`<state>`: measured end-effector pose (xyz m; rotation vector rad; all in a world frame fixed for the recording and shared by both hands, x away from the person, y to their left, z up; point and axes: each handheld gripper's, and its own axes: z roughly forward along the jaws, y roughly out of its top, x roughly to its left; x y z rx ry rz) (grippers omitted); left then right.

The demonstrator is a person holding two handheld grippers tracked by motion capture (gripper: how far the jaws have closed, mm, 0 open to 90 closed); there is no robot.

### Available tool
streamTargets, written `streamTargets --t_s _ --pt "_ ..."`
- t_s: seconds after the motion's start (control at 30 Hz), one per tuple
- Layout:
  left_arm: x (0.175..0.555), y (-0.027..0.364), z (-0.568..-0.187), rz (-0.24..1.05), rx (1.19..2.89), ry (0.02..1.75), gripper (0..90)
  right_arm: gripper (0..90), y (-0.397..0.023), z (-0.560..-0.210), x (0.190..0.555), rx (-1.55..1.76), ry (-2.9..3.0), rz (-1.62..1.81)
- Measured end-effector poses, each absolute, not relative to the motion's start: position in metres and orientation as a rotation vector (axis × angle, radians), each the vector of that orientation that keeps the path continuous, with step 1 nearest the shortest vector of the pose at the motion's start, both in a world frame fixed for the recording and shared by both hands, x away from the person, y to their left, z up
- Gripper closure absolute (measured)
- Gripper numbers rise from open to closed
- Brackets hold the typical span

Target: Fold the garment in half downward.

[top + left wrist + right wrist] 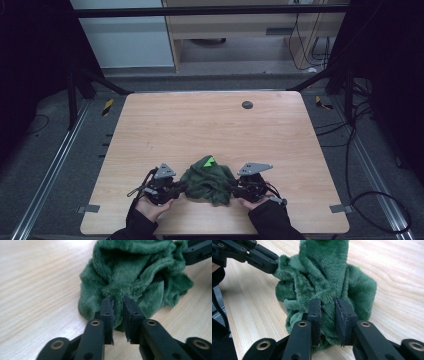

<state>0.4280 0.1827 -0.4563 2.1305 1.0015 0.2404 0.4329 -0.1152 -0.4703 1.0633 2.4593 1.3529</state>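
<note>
A crumpled dark green fleece cloth (207,179) lies near the table's front edge, with a bright green tag (210,161) on top. My left gripper (181,187) meets the cloth's left side. In the left gripper view its jaws (118,303) stand nearly together, pinching a fold of the cloth (130,272). My right gripper (234,189) meets the right side. Its jaws (327,305) are shut on a thick bunch of the cloth (324,272). Each gripper also appears in the other's view: the right gripper (197,251) and the left gripper (249,255) both touch the cloth.
The wooden table (200,125) has a black round grommet (247,105) near its far edge. Metal frame rails and cables (360,165) run along the floor on both sides. A person's hands and dark sleeves enter at the front edge.
</note>
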Motion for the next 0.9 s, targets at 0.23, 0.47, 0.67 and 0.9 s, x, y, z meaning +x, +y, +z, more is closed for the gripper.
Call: streamTargets --t_s 0.23,0.47,0.67,0.9 --pt "0.431 0.192 -0.44 0.309 2.068 1.027 71.3 71.1 -0.124 -0.456 0.437 1.063 2.398 1.403" --pt "0.442 0.199 -0.43 0.355 2.021 1.057 75.7 73.2 -0.128 -0.445 0.446 1.071 2.349 1.411" --pt "0.455 0.199 -0.431 0.38 2.011 1.087 80.7 79.4 -0.13 -0.444 0.46 1.123 2.336 1.391" --pt "0.476 0.189 -0.437 0.408 1.995 1.107 85.1 86.0 -0.124 -0.447 0.473 1.142 2.304 1.393"
